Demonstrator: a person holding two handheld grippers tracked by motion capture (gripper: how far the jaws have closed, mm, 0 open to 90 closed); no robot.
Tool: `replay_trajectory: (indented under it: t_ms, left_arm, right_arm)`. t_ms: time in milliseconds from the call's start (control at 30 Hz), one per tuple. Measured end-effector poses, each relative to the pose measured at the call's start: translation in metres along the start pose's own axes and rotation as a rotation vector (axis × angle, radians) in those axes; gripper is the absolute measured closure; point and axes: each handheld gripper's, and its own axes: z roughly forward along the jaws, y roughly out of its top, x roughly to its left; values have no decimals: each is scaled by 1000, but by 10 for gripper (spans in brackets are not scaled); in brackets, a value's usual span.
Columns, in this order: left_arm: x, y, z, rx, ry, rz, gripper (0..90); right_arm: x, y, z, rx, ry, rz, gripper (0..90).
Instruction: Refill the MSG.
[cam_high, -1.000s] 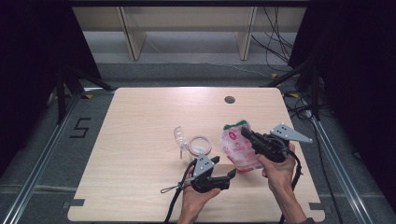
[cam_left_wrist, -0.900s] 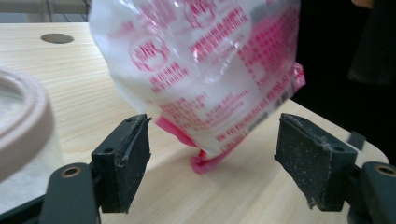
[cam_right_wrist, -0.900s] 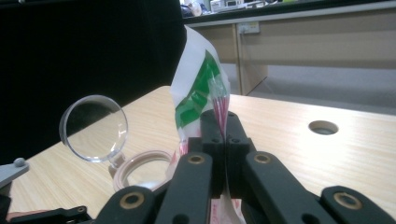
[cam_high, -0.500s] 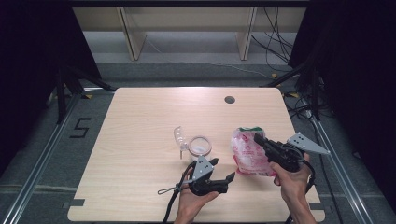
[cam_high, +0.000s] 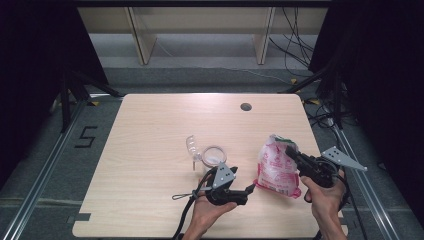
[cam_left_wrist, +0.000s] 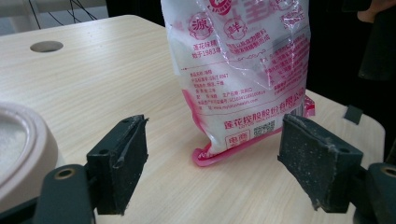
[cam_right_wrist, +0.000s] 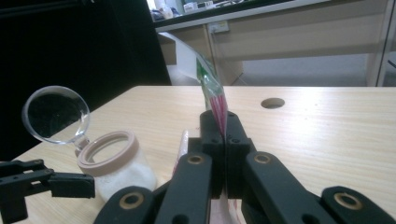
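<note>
Two grippers are in your hands at the near edge of the wooden surface (cam_high: 150, 130). Your right gripper (cam_high: 291, 152) has its fingers pressed together on the top edge of a pink-and-white printed bag (cam_high: 275, 167), which stands upright with its bottom seam on the surface, toward the right side. In the right gripper view the thin bag edge (cam_right_wrist: 215, 100) rises straight out from between the closed fingers. Your left gripper (cam_high: 250, 189) lies low just left of the bag, pointing at it, its fingers (cam_left_wrist: 119, 163) spread wide apart with nothing between them; the bag's lower corner (cam_left_wrist: 247, 126) sits just beyond them. Near your left gripper stands an open jar (cam_high: 214, 156) of white powder, its clear hinged lid (cam_high: 192, 144) tipped back.
</note>
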Motion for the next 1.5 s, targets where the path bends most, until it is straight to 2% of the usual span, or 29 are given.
replay_trajectory:
  t_ms: [33, 133, 200, 233, 300, 333, 433, 467, 500, 533, 600, 633, 667, 700, 733, 800, 833, 867, 900, 933, 967, 1100, 1133, 1167, 1200, 1300, 1333, 1400, 1500]
  left_arm:
    - [0, 0, 2, -4, -18, 0, 230]
    - [-1, 3, 3, 8, -11, -16, 233]
    - [0, 5, 4, 28, -31, 0, 233]
    - [-1, 6, 4, 39, -23, 7, 233]
    - [0, 9, 4, 40, -31, 5, 234]
    - [1, 10, 3, 47, -20, 3, 234]
    - [4, 11, 3, 60, -36, 7, 235]
    - [3, 12, 1, 72, -22, 20, 239]
    - [3, 12, 1, 72, -22, 20, 238]
    - [4, 13, -3, 91, -19, 66, 239]
    - [7, 15, -12, 103, -5, 81, 238]
    - [9, 14, -15, 96, -4, 76, 237]
    - [11, 14, -19, 94, -5, 71, 237]
    - [11, 14, -19, 94, -5, 71, 236]
    - [14, 11, -25, 79, -19, 56, 235]
    - [17, 7, -30, 92, -35, 49, 236]
    - [17, 5, -31, 91, -34, 44, 236]
    - [17, 3, -32, 86, -28, 29, 236]
    - [19, 1, -34, 88, -28, 32, 236]
    - [19, 1, -34, 88, -28, 32, 236]
    - [20, -2, -38, 87, -25, 36, 236]
    - [22, -6, -47, 84, -12, 45, 237]
    - [23, -7, -48, 79, -11, 42, 236]
    - [23, -7, -48, 79, -11, 42, 236]
    - [25, -9, -52, 80, 3, 42, 237]
    - [28, -11, -56, 72, 4, 34, 239]
    - [30, -12, -60, 73, 15, 40, 239]
    - [31, -13, -62, 66, 22, 28, 239]
    - [35, -13, -68, 69, 45, 42, 239]
  right_arm:
    - [-1, -1, 0, -3, -8, 0, 900]
    - [-4, -4, -3, 6, -33, 25, 900]
    - [-9, -5, -3, 2, -37, 7, 900]
    - [-10, -6, -3, 5, -38, 12, 900]
    - [-12, -8, -3, -7, -38, 23, 900]
    - [-14, -8, -4, 9, -41, 18, 900]
    - [-17, -10, -4, 14, -47, 19, 900]
    - [-19, -11, -5, 21, -60, 6, 900]
    - [-17, -12, -5, 26, -57, 37, 900]
    - [-20, -13, -4, 23, -61, 15, 900]
    - [-24, -15, -3, 11, -61, 4, 900]
    - [-22, -15, -4, 18, -53, 47, 900]
    - [-22, -16, -5, 33, -70, 45, 900]
    - [-24, -16, -4, 30, -66, 31, 900]
    - [-24, -17, -3, 26, -63, 44, 900]
    - [-27, -18, -3, 52, -75, 19, 900]
    - [-28, -19, -2, 64, -61, 35, 900]
    - [-27, -20, -1, 65, -76, 59, 900]
    - [-30, -21, -1, 75, -67, 51, 900]
    - [-30, -22, 1, 49, -68, 51, 900]
    - [-29, -23, 0, 69, -69, 78, 900]
    - [-34, -24, -1, 84, -81, 43, 900]
    - [-32, -25, 0, 71, -76, 86, 900]
    - [-35, -26, 1, 65, -84, 55, 900]
    - [-35, -26, 0, 84, -79, 73, 900]
    - [-38, -27, -1, 84, -89, 63, 900]
    - [-38, -29, 0, 78, -87, 98, 900]
    - [-40, -30, 1, 72, -81, 88, 900]
    - [-43, -30, -1, 99, -102, 41, 897]
